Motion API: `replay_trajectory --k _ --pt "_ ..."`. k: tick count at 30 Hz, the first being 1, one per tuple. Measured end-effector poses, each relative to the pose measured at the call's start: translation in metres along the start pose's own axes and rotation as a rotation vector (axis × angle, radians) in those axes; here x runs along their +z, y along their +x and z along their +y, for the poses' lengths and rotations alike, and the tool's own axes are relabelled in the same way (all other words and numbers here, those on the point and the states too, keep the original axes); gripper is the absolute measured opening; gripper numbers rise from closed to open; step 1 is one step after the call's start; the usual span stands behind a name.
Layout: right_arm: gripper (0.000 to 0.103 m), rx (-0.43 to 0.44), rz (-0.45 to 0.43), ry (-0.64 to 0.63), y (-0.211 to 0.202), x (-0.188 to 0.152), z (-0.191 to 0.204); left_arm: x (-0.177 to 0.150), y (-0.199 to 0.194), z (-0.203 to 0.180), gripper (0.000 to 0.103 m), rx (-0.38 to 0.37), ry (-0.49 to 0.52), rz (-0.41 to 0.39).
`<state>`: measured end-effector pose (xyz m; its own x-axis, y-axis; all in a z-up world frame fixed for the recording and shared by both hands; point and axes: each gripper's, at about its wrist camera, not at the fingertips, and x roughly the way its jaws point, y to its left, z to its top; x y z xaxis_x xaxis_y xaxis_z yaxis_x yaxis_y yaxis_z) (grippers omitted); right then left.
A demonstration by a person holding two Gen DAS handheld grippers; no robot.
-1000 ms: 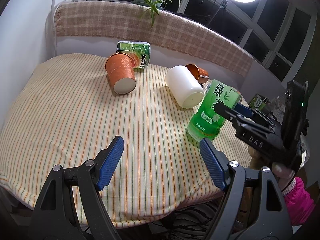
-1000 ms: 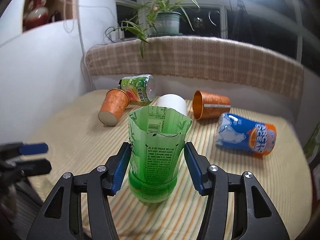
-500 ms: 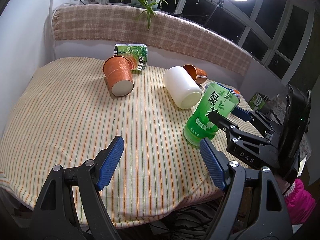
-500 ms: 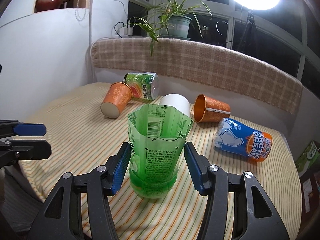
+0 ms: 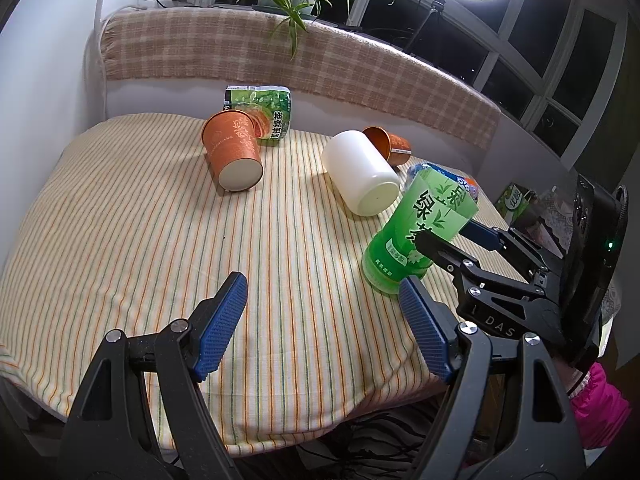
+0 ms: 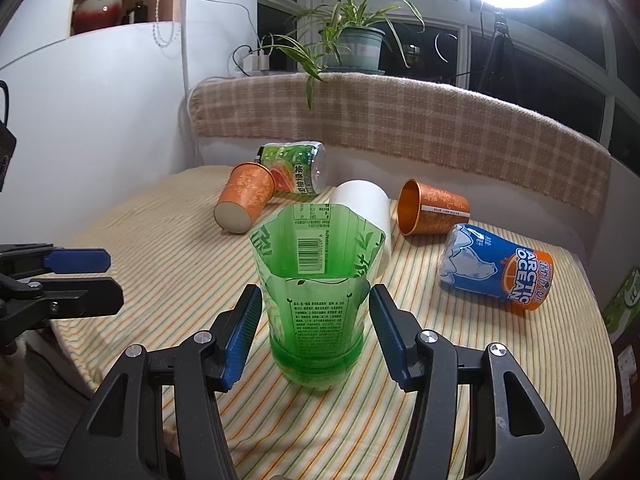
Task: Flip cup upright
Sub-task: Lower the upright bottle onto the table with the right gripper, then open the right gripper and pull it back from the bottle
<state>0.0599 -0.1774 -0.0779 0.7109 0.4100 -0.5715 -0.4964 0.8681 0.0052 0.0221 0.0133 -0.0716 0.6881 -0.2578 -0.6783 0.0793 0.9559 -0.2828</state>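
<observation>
A green cut-bottle cup [image 6: 316, 304] stands upright on the striped table, open end up; it also shows in the left wrist view [image 5: 416, 236]. My right gripper [image 6: 316, 316] straddles it, its blue pads beside the cup's lower sides with narrow gaps showing, so it looks open. My left gripper [image 5: 324, 320] is open and empty over the table's near edge, left of the green cup.
Lying on their sides: an orange paper cup [image 5: 232, 152], a white cup [image 5: 360, 172], a copper cup [image 6: 432, 212], a blue Arctic Ocean cup [image 6: 496, 268] and a green-label cup [image 5: 260, 114]. The striped table [image 5: 120, 232] ends at a padded back wall.
The right gripper's jaws have spread slightly off the green cup, which now rests on the table. The left wrist view has shifted a little; the other cups have not moved.
</observation>
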Motion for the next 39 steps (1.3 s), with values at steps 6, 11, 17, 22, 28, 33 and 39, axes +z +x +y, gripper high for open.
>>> replay_trajectory --k 6,11,17,22,28,33,39 --pt "0.055 0.032 0.004 0.020 -0.003 -0.001 0.000 0.000 0.001 -0.003 0.081 -0.001 0.007 -0.001" --pt "0.055 0.049 0.007 0.051 -0.007 -0.003 -0.005 0.001 0.001 -0.006 0.081 0.000 0.012 -0.004" --pt "0.055 0.053 0.003 0.080 -0.016 -0.006 -0.009 0.002 -0.001 -0.011 0.081 0.003 0.025 -0.013" --pt "0.055 0.054 0.002 0.112 -0.024 -0.009 -0.015 0.004 -0.002 -0.014 0.081 0.008 0.040 -0.027" --pt "0.055 0.044 -0.007 0.160 -0.039 -0.011 -0.025 0.010 -0.008 -0.024 0.081 0.035 0.081 -0.080" --pt "0.055 0.026 -0.024 0.205 -0.050 -0.012 -0.035 0.017 -0.013 -0.033 0.081 0.060 0.117 -0.132" --pt "0.055 -0.012 -0.059 0.230 -0.066 -0.011 -0.039 0.022 -0.022 -0.044 0.081 0.098 0.160 -0.206"
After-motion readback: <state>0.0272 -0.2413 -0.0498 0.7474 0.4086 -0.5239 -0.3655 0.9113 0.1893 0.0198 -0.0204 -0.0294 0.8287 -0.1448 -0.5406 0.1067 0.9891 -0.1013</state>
